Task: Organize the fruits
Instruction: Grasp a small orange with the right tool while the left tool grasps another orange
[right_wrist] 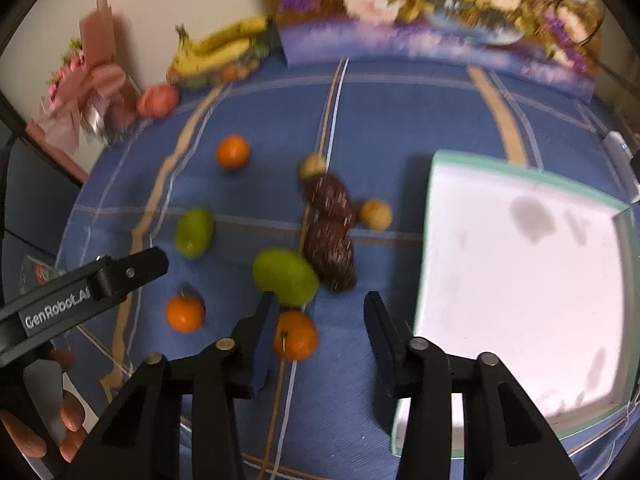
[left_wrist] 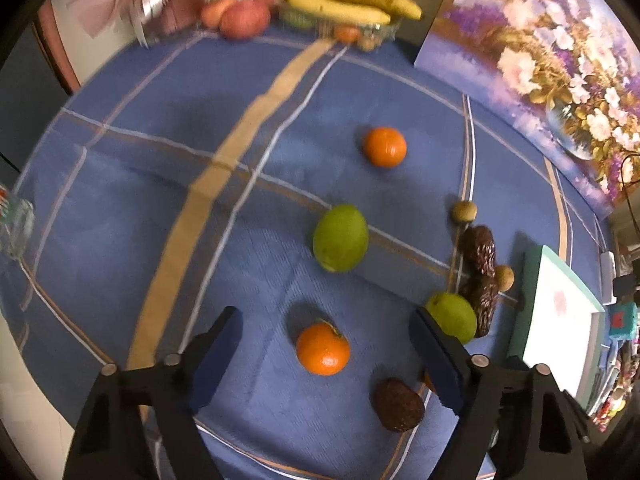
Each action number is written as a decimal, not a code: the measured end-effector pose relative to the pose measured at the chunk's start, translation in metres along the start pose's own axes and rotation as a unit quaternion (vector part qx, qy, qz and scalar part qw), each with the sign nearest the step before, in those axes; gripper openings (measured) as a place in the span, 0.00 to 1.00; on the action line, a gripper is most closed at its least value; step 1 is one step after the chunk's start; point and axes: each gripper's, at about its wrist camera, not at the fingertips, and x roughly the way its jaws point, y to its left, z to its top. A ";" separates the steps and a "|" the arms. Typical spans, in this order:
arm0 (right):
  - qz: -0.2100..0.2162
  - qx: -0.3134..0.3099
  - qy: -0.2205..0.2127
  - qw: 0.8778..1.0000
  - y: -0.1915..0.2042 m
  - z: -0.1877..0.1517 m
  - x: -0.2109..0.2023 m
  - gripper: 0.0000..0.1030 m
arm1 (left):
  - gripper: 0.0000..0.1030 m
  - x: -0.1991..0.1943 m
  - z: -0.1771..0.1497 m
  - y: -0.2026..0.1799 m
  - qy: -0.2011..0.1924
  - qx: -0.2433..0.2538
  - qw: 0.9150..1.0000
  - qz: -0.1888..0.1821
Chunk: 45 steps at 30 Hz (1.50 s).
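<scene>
Loose fruit lies on a blue checked tablecloth (left_wrist: 120,208). In the left wrist view my left gripper (left_wrist: 326,326) is open above an orange (left_wrist: 323,349), with a green mango (left_wrist: 340,238) and a second orange (left_wrist: 384,147) beyond it. A dark avocado (left_wrist: 399,405) lies near its right finger. In the right wrist view my right gripper (right_wrist: 320,310) is open around an orange (right_wrist: 295,335), not touching it, with a green mango (right_wrist: 285,277) just ahead. A white tray with a green rim (right_wrist: 432,216) lies empty at the right.
Two dark brown scaly fruits (right_wrist: 330,232) and small tan fruits (right_wrist: 375,213) lie mid-table. Bananas (left_wrist: 348,0) and apples (left_wrist: 244,18) sit at the far edge, next to a pink bouquet (right_wrist: 88,88). A flower painting (left_wrist: 540,60) leans against the wall. A glass (left_wrist: 16,228) stands at the left.
</scene>
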 end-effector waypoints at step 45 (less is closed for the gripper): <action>-0.002 -0.006 -0.021 1.000 -0.008 -0.008 -0.016 0.32 | 0.36 -0.016 -0.022 -0.002 -0.018 0.012 1.000 -0.020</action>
